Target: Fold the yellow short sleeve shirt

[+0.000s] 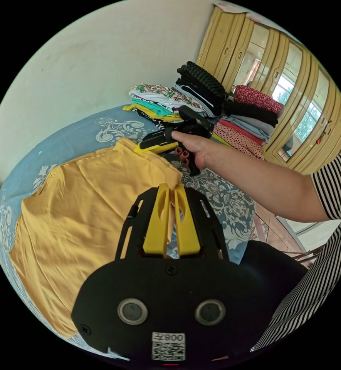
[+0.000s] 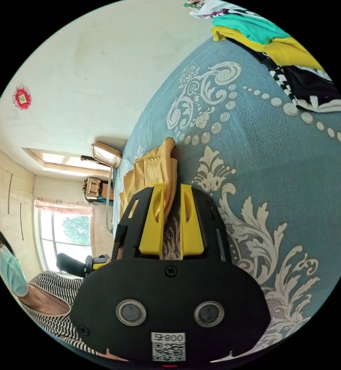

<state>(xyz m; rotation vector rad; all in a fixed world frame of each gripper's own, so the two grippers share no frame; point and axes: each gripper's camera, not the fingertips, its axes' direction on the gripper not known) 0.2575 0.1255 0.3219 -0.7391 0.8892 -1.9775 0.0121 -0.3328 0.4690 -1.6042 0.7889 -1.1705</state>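
Note:
The yellow short sleeve shirt (image 1: 85, 208) lies spread flat on a blue patterned bedspread (image 1: 220, 200). My left gripper (image 1: 173, 189) is at the shirt's near edge, its yellow jaws shut on a fold of the fabric. A hand (image 1: 195, 146) holds my right gripper (image 1: 157, 143) at the shirt's far corner. In the right gripper view the shirt (image 2: 155, 169) shows edge-on, bunched and rising from the bedspread (image 2: 270, 154). The right gripper (image 2: 171, 189) has that yellow cloth pinched between its jaws.
Stacks of folded clothes (image 1: 201, 88) stand on the bed behind the shirt, and some show as a pile (image 2: 278, 42) in the right gripper view. A yellow wardrobe (image 1: 289, 84) lines the wall. A person in a striped top (image 1: 328, 216) stands beside the bed.

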